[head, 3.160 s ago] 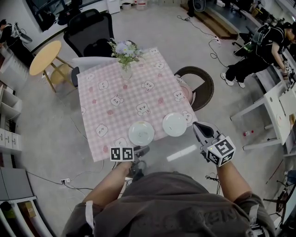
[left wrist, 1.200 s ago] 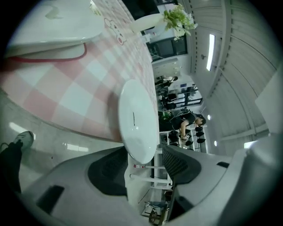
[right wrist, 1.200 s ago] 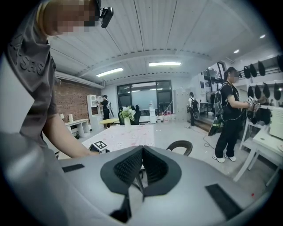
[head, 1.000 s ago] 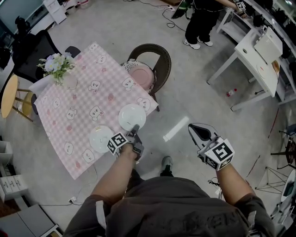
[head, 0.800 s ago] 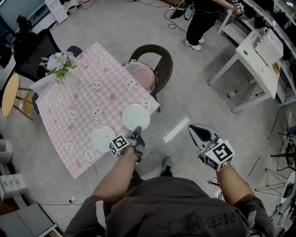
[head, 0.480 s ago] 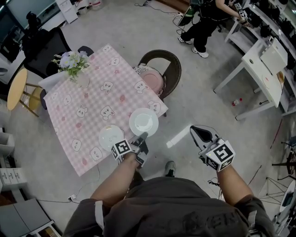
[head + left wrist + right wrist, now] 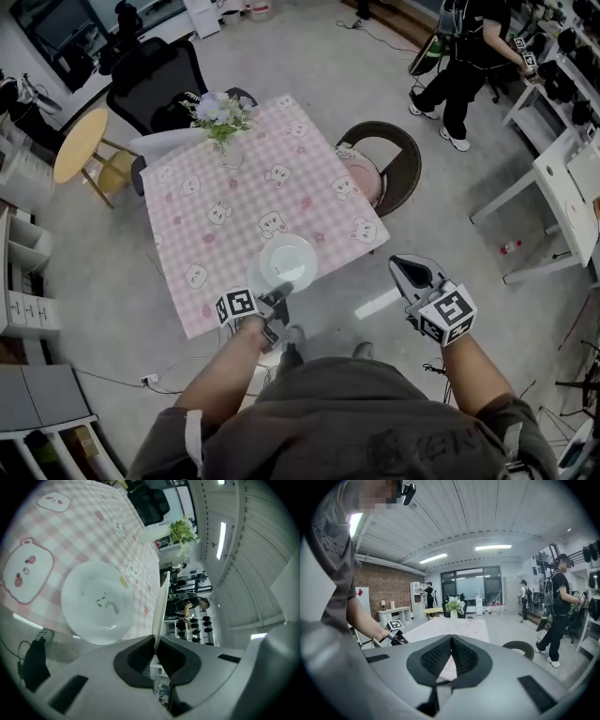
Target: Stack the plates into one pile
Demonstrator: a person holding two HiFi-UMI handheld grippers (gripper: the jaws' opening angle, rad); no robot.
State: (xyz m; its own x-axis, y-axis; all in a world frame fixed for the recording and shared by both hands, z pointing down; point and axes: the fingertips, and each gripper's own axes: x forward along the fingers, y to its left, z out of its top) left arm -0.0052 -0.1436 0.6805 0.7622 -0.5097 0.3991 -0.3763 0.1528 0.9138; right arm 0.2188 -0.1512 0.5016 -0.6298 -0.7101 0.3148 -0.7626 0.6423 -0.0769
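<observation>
**A:** White plate (image 7: 289,258), pinched by its rim in the left claw (image 7: 279,292), hanging over the 6 o'clock edge of the bench (image 7: 234,178). The second plate (image 7: 96,603) lies at its 8 o'clock.

**B:** Risk?

**A:** Thin rim grip: a tilt could let it slip and chip the second plate, or land off-centre near the edge. The right claw (image 7: 405,269) is closed, empty, off at 3 o'clock.

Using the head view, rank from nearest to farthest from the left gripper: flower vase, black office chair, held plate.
1. held plate: clamped in the left gripper, at the table's near edge.
2. flower vase: on the table's far side.
3. black office chair: beyond the table.
</observation>
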